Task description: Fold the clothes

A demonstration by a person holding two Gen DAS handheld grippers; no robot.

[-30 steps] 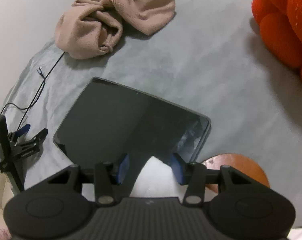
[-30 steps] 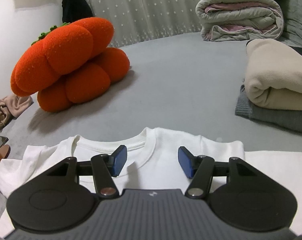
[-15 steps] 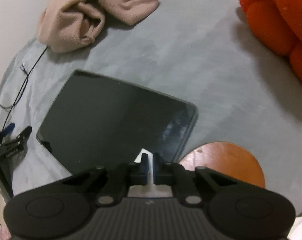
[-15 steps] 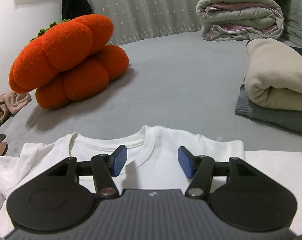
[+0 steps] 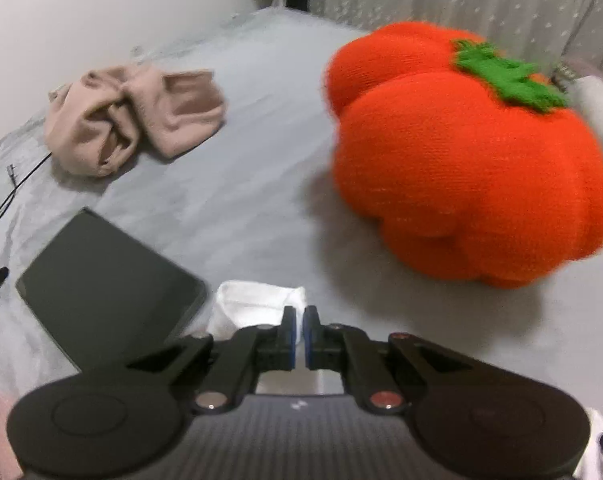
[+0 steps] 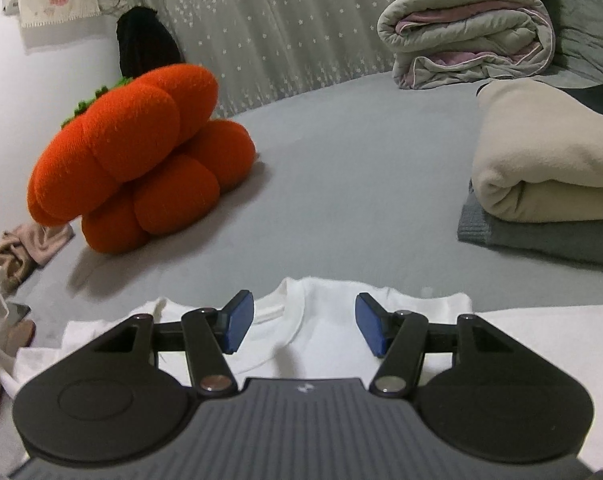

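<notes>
A white T-shirt (image 6: pixel 325 320) lies flat on the grey bed, collar pointing away, in the right wrist view. My right gripper (image 6: pixel 304 328) is open and hovers just over the collar area, touching nothing. My left gripper (image 5: pixel 299 334) is shut on the shirt's left sleeve (image 5: pixel 253 304), whose white cloth bunches up ahead of the fingertips and is lifted off the bed.
A dark tablet (image 5: pixel 101 292) lies left of the sleeve, a crumpled beige garment (image 5: pixel 133 116) and a cable beyond it. A big orange pumpkin cushion (image 5: pixel 469 168) sits to the right. Folded cream and grey clothes (image 6: pixel 549 184) and a rolled duvet (image 6: pixel 469 28) lie at the far right.
My left gripper closed on the sleeve, then lifted and swung it right, away from the tablet toward the pumpkin cushion. The right gripper stayed open and nearly still.
</notes>
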